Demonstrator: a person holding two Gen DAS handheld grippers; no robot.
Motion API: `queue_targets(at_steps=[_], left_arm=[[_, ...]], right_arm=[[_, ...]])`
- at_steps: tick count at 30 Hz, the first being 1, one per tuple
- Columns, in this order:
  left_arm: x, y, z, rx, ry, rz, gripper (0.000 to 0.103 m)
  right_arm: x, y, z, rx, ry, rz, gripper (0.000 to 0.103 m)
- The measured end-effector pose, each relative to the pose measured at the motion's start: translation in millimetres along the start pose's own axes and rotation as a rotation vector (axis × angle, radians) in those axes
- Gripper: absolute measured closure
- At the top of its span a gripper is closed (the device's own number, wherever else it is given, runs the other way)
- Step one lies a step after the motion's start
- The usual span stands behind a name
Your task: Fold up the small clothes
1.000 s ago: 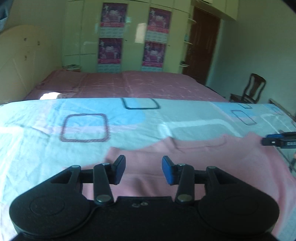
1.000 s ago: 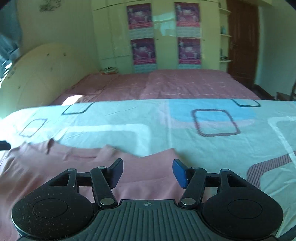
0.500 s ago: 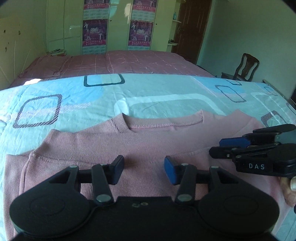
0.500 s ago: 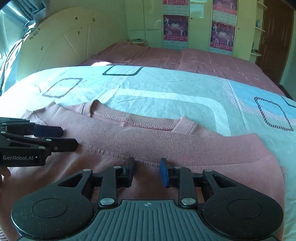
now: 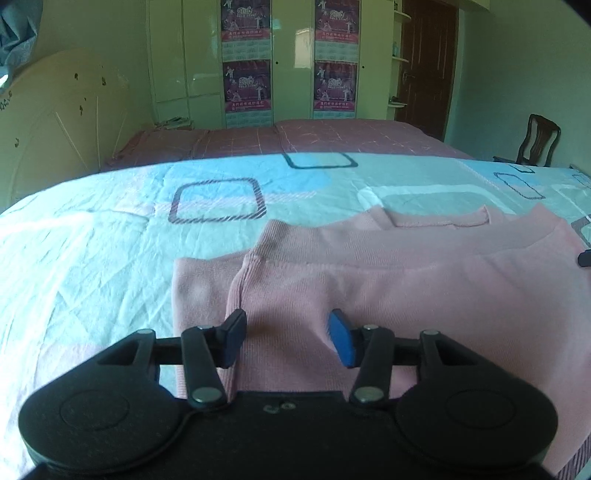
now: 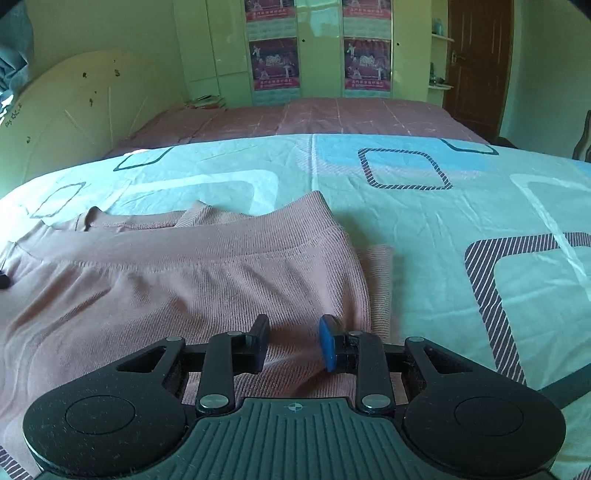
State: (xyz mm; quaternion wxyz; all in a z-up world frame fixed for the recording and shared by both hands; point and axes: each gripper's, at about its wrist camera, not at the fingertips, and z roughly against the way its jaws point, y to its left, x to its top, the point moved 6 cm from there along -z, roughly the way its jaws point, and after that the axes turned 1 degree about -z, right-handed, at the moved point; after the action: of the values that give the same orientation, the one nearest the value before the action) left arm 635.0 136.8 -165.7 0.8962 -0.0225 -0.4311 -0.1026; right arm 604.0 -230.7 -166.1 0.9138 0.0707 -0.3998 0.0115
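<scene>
Left claw (image 5: 286, 338) and right claw (image 6: 293, 343) both tilted down, parted, empty, over the folded pink sweater (image 5: 406, 288).

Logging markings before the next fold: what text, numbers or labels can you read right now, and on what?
"2010": on the upper left poster, the upper right poster and the lower left poster on the wardrobe doors.
Smaller lines and calendar grids on those posters: too small and blurred to read.
Pink sweater, bedsheet, both grippers: no readable text.
</scene>
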Motion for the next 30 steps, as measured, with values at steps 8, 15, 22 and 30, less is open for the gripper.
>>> queue_targets(at_steps=[8,15,22,30], left_arm=[[-11,-135,31,-0.190,-0.026,-0.111,0.051],[-32,-141,33,-0.131,0.018,-0.107,0.050],[-53,-67,50,0.022,0.025,-0.023,0.050],[-76,-23,65,0.093,0.060,0.020,0.046]], right_arm=[[-38,98,31,0.153,-0.010,0.168,0.043],[-66,91,43,0.124,0.002,0.170,0.044],[-76,5,70,-0.044,-0.029,0.025,0.044],[-109,-21,75,-0.093,0.081,0.058,0.080]])
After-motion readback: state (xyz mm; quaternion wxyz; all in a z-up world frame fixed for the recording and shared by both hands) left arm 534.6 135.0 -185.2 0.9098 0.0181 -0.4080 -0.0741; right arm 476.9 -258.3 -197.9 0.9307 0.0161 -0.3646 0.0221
